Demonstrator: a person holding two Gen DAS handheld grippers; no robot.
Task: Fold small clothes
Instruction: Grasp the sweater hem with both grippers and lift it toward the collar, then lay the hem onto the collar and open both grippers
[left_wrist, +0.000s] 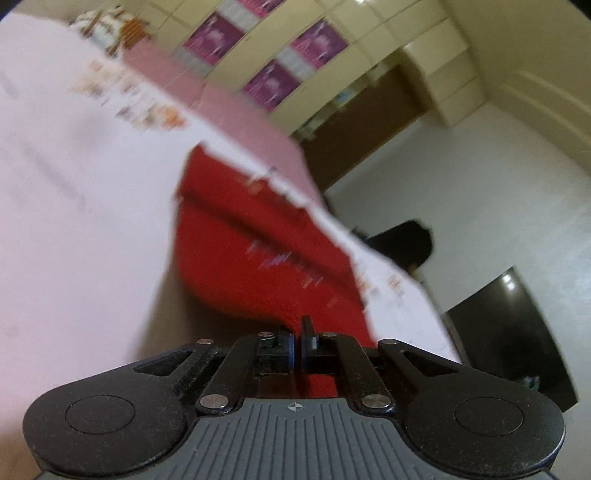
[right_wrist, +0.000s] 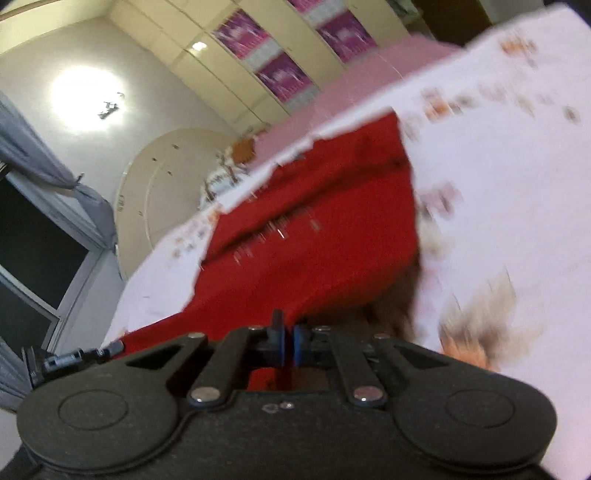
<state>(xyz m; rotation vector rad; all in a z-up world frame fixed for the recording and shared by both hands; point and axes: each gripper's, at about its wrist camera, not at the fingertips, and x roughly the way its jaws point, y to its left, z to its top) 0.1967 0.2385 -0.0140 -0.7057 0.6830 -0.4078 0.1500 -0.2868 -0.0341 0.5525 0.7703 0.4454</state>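
- Nearest to the left wrist camera is the left gripper (left_wrist: 298, 345); its jaws stand pressed together on the near edge of the red garment (left_wrist: 258, 251), and the cloth runs from between the pads up and away over the bed.
- Right gripper (right_wrist: 289, 345) shows the same in its own view: blue pads almost touching, with the red cloth passing into the gap between them, so I judge it pinches the other near corner.
- Most of the red garment lies on the white printed bedsheet (left_wrist: 74, 192), with its far edge near the pink strip (left_wrist: 177, 74) of the bed; the near edge looks lifted off the sheet, but both views are blurred, so this is probably and not certainly so.
- First risk: the grip is only on a thin hem, so a quick pull could slide the cloth out of one claw, and the fold would then fall crooked.
- Second risk: if one hand goes higher or further than the other, the edge would go askew and the corners would not meet.
- Third risk: a claw may have caught the bedsheet together with the garment; I cannot tell this from here.
- Both grippers point forward and somewhat downward over the bed, each view tilted to one side, and the tip of the left one shows at the lower left of the right wrist view.
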